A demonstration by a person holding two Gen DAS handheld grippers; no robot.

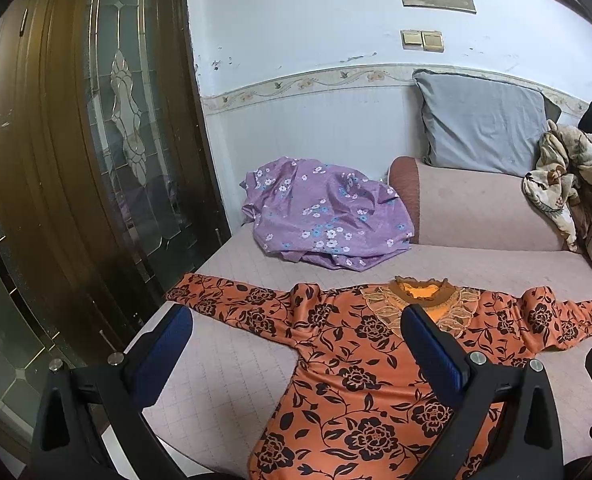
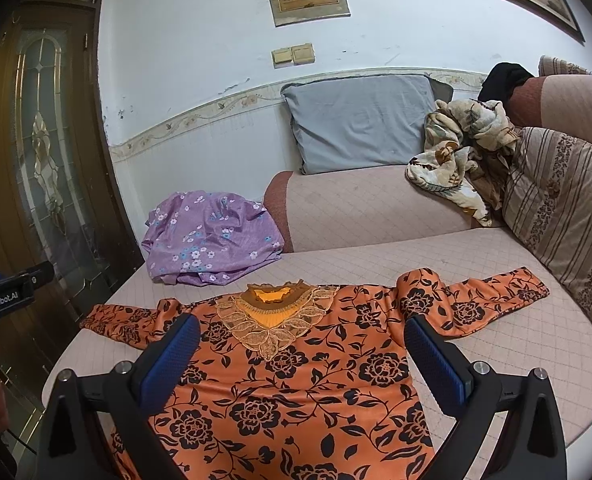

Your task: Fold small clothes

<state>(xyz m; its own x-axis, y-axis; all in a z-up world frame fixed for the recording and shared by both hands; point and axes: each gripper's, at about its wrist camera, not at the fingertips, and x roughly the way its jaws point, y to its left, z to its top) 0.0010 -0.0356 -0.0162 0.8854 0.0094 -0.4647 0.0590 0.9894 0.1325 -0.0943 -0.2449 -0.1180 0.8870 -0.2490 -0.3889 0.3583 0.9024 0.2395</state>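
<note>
An orange top with black flowers (image 1: pixel 348 364) lies flat on the pink quilted sofa seat (image 1: pixel 223 364), both sleeves spread out, lace collar away from me. It also shows in the right wrist view (image 2: pixel 296 384). My left gripper (image 1: pixel 296 320) is open and empty, hovering above the top's left half. My right gripper (image 2: pixel 302 330) is open and empty, above the chest just below the collar. The left gripper's body (image 2: pixel 7 292) shows at the left edge of the right wrist view.
A crumpled purple flowered cloth (image 1: pixel 324 216) lies behind the top by the sofa arm (image 1: pixel 476 208). A grey pillow (image 1: pixel 484 120), a cream patterned garment (image 2: pixel 456 160) and a striped cushion (image 2: pixel 568 216) are at the right. A wooden glass door (image 1: pixel 95 140) stands left.
</note>
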